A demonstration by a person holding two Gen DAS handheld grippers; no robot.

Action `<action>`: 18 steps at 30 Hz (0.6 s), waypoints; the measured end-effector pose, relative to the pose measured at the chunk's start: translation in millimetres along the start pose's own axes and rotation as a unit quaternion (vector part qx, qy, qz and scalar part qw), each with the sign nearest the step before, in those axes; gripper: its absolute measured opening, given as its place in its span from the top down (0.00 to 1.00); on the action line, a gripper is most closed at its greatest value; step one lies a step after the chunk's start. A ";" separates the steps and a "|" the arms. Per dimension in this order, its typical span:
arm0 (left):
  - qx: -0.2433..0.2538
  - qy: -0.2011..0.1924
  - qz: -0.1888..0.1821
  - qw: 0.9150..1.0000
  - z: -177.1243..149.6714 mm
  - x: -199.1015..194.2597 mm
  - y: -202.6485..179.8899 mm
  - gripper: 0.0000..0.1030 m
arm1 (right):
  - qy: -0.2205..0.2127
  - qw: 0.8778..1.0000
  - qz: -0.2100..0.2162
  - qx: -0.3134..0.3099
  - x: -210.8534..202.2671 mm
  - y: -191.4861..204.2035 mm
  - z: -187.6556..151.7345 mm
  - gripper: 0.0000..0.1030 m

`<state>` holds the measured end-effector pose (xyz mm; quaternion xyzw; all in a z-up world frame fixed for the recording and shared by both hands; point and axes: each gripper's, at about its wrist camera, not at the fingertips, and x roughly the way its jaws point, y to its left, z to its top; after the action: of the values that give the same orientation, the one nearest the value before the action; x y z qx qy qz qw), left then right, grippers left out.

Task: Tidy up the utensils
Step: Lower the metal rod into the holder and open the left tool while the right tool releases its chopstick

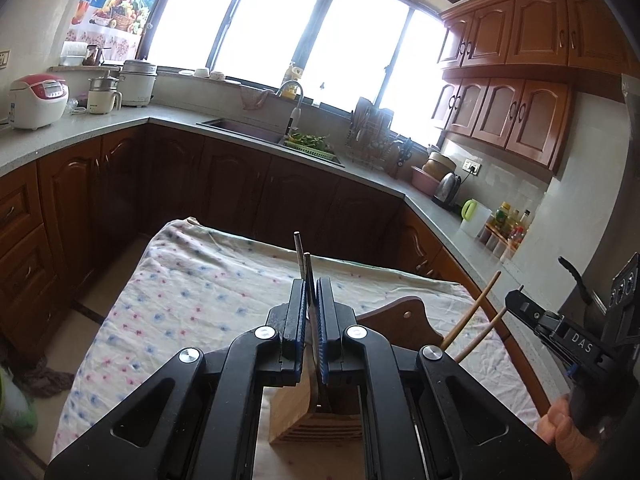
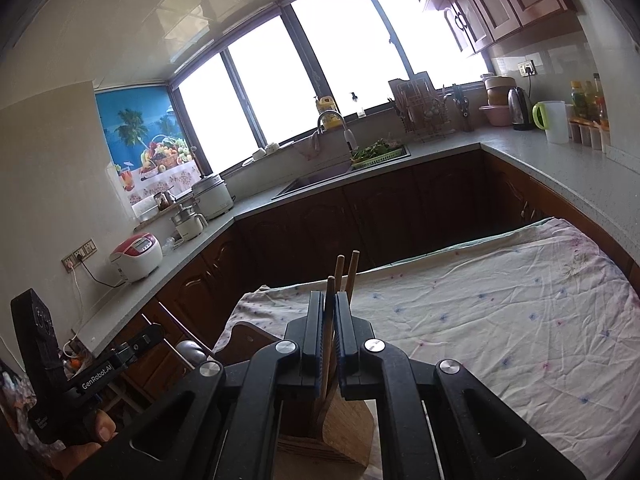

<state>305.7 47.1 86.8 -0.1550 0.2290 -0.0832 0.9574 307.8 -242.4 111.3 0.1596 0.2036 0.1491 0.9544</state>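
Note:
My left gripper is shut on thin metal chopsticks that stick up past its tips, above a wooden utensil holder on the table. My right gripper is shut on wooden chopsticks above the same wooden holder. In the left wrist view the right gripper's body shows at the right with the wooden chopsticks slanting from it. In the right wrist view the left gripper's body shows at the lower left.
A floral cloth covers the table. A brown wooden board lies behind the holder. Counters with a sink, rice cookers, a kettle and a dish rack ring the room.

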 end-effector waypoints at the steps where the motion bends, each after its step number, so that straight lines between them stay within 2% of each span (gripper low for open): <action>1: 0.000 0.000 0.000 1.000 -0.5 -0.3 -0.4 0.96 | 0.001 1.000 0.000 0.000 0.3 0.0 0.5 0.95; 12: 0.001 0.014 -0.001 1.000 3.8 -0.9 0.4 0.94 | 0.010 1.000 0.000 0.004 0.2 1.6 2.4 0.88; 13: 0.001 0.016 -0.002 1.000 4.1 -1.2 0.4 0.94 | 0.009 1.000 0.002 0.007 -0.1 0.9 2.2 0.83; 14: 0.001 0.017 -0.001 1.000 4.0 -1.8 0.1 0.92 | 0.007 1.000 0.002 0.009 -1.4 0.3 2.2 0.73; 15: 0.002 0.017 0.000 1.000 4.0 -2.6 -0.1 0.85 | 0.004 1.000 0.002 0.011 -3.2 -1.1 2.3 0.67; 16: 0.003 0.016 0.001 1.000 3.8 -3.8 -0.7 0.80 | 0.000 1.000 0.001 0.012 -5.3 -1.8 2.1 0.52; 17: 0.003 0.015 0.004 1.000 3.4 -5.3 -0.8 0.68 | -0.004 1.000 -0.002 0.012 -7.5 -2.1 1.9 0.40; 18: 0.003 0.012 0.007 1.000 2.9 -7.4 -0.7 0.57 | -0.009 1.000 -0.003 0.011 -10.0 -2.4 1.7 0.38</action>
<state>300.5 49.0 92.5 -0.1494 0.2412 -0.0788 0.9557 300.4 -248.5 115.3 0.1712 0.1975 0.1429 0.9546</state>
